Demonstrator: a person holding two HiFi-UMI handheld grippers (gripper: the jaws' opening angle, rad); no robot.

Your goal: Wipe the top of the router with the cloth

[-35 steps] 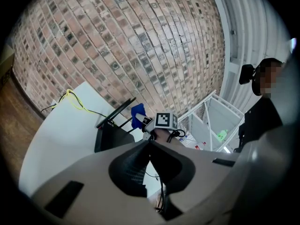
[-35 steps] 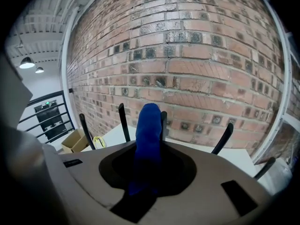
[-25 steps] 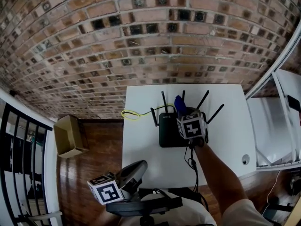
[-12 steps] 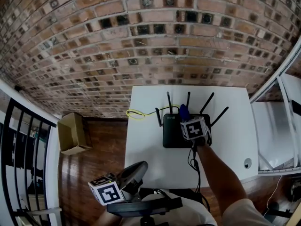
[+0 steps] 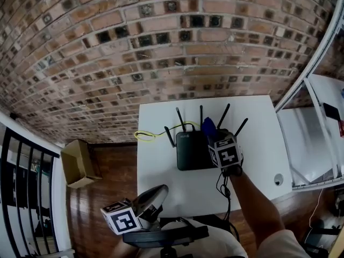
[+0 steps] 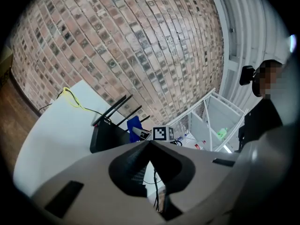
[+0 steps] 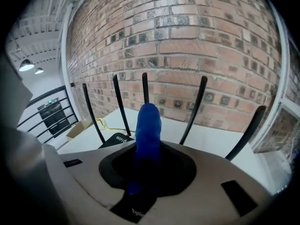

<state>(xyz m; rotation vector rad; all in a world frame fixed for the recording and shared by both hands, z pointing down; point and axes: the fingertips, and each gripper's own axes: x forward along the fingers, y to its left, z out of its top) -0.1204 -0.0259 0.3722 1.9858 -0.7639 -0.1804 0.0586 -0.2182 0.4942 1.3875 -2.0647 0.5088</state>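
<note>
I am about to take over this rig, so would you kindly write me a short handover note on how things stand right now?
Right tool: shut on the blue cloth, held at the right rear of the router, by the antennas.
Left tool: shut, empty, held low off the near edge of the white table.
Router: flat on the table, antennas up.
Done: cloth gripped and brought to the router; how much is wiped cannot be told.
Left: wipe across the top, towards its left side.
</note>
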